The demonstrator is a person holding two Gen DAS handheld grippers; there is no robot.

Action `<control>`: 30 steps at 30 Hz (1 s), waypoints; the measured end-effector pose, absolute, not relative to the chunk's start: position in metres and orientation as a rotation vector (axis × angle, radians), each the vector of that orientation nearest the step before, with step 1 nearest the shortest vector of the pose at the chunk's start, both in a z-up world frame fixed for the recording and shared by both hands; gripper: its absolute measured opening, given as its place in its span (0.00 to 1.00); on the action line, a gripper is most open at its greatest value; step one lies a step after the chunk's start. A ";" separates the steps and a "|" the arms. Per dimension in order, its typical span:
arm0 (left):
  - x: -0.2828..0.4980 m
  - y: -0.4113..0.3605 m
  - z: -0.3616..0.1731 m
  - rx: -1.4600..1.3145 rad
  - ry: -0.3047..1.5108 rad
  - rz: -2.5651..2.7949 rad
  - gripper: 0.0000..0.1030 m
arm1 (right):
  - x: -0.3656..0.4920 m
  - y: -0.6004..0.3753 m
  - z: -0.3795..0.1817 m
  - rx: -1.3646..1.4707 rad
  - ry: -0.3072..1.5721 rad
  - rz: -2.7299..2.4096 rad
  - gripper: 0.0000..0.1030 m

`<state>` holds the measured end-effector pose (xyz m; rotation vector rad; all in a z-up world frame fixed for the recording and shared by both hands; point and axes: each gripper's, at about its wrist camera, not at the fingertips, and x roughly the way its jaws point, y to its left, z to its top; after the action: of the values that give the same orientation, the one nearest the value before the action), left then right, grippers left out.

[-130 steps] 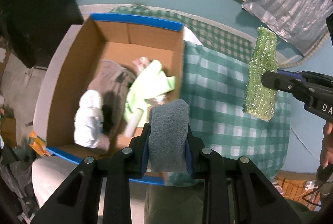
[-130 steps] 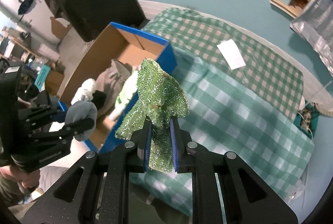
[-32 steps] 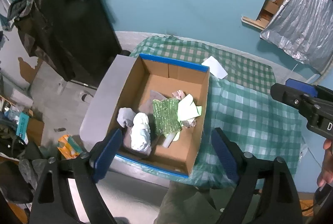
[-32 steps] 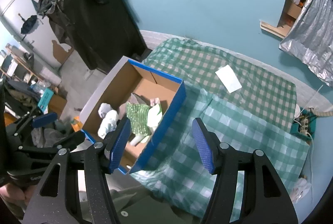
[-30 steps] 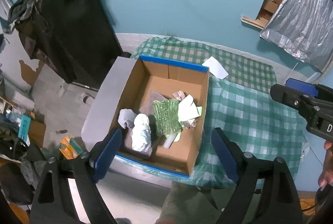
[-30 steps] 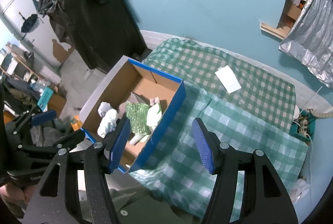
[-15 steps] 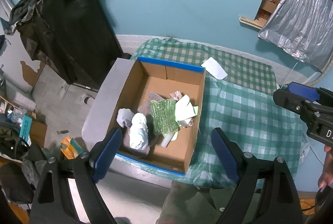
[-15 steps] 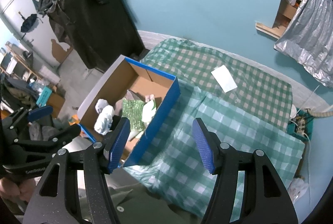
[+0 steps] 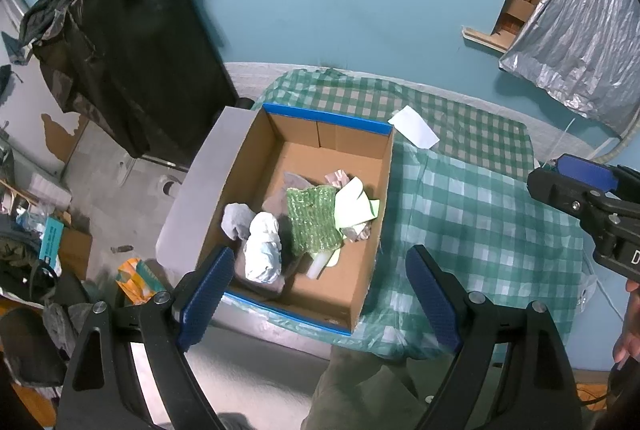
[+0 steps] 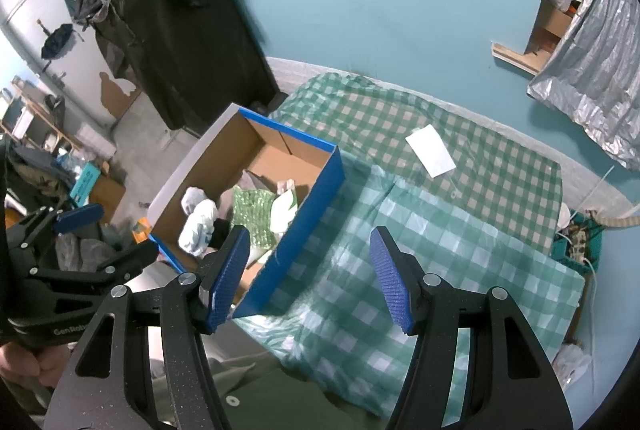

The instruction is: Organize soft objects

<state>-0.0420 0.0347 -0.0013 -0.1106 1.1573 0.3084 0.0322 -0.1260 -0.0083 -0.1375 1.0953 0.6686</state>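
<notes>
A cardboard box with blue edges (image 9: 384, 190) (image 10: 300, 214) stands on the left part of a green checked cloth. Inside lie a sparkly green cloth (image 9: 312, 220) (image 10: 254, 210), a white bundle (image 9: 262, 250) (image 10: 198, 226), a grey sock (image 9: 236, 220), a pale yellow-green cloth (image 9: 354, 206) and a grey garment. My left gripper (image 9: 320, 294) hangs high above the box's near edge, open and empty. My right gripper (image 10: 310, 272) is open and empty too, above the box's right wall and the cloth. Each gripper shows at the edge of the other's view.
The checked cloth (image 9: 480, 214) (image 10: 440, 230) covers a low bed or table against a teal wall. A white paper (image 9: 414, 128) (image 10: 430, 150) lies on it behind the box. A black covered cabinet (image 9: 120, 70) stands at the left, and floor clutter lies below it. Silver foil (image 9: 580, 30) hangs at the right.
Some seconds ago the left gripper held the grey sock and the right held the sparkly green cloth; both lie in the box now. Over the last second both grippers stayed open and nearly still.
</notes>
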 end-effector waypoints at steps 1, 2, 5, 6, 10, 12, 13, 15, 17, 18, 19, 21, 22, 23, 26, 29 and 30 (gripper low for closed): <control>-0.041 0.034 -0.003 -0.110 1.159 0.310 0.86 | 0.032 -0.126 -0.008 -0.138 1.096 0.668 0.61; -0.041 0.033 -0.003 -0.110 1.160 0.311 0.86 | 0.032 -0.126 -0.008 -0.137 1.096 0.667 0.61; -0.040 0.033 -0.004 -0.112 1.159 0.311 0.86 | 0.032 -0.126 -0.008 -0.139 1.098 0.666 0.61; -0.040 0.033 -0.004 -0.111 1.160 0.311 0.86 | 0.032 -0.126 -0.008 -0.141 1.098 0.667 0.61; -0.039 0.032 -0.005 -0.103 1.160 0.312 0.86 | 0.032 -0.126 -0.009 -0.141 1.098 0.668 0.61; -0.039 0.031 -0.006 -0.099 1.164 0.313 0.86 | 0.032 -0.127 -0.009 -0.145 1.099 0.672 0.61; -0.039 0.030 -0.007 -0.098 1.166 0.312 0.86 | 0.032 -0.126 -0.009 -0.146 1.100 0.672 0.61; -0.039 0.029 -0.008 -0.095 1.169 0.312 0.86 | 0.033 -0.126 -0.009 -0.145 1.101 0.670 0.61; -0.040 0.028 -0.008 -0.090 1.170 0.315 0.86 | 0.032 -0.127 -0.009 -0.144 1.101 0.670 0.61; -0.040 0.028 -0.008 -0.089 1.171 0.317 0.86 | 0.033 -0.126 -0.009 -0.145 1.100 0.670 0.61; -0.040 0.028 -0.008 -0.089 1.172 0.318 0.86 | 0.032 -0.126 -0.009 -0.145 1.100 0.670 0.61; -0.040 0.028 -0.009 -0.087 1.173 0.321 0.86 | 0.033 -0.126 -0.009 -0.145 1.101 0.669 0.61; -0.040 0.027 -0.009 -0.085 1.172 0.323 0.86 | 0.033 -0.126 -0.009 -0.145 1.101 0.670 0.61; -0.041 0.027 -0.009 -0.083 1.172 0.323 0.86 | 0.033 -0.126 -0.009 -0.145 1.100 0.670 0.61; -0.041 0.027 -0.009 -0.084 1.172 0.324 0.86 | 0.032 -0.126 -0.011 -0.145 1.105 0.673 0.61; -0.041 0.027 -0.009 -0.083 1.173 0.323 0.86 | 0.029 -0.128 -0.012 -0.146 1.105 0.676 0.61; -0.041 0.027 -0.009 -0.082 1.172 0.324 0.86 | 0.031 -0.127 -0.012 -0.144 1.106 0.675 0.61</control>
<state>-0.0411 0.0274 -0.0090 -0.0822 1.1724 0.3239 0.0306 -0.1267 -0.0122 -0.1442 1.1060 0.6751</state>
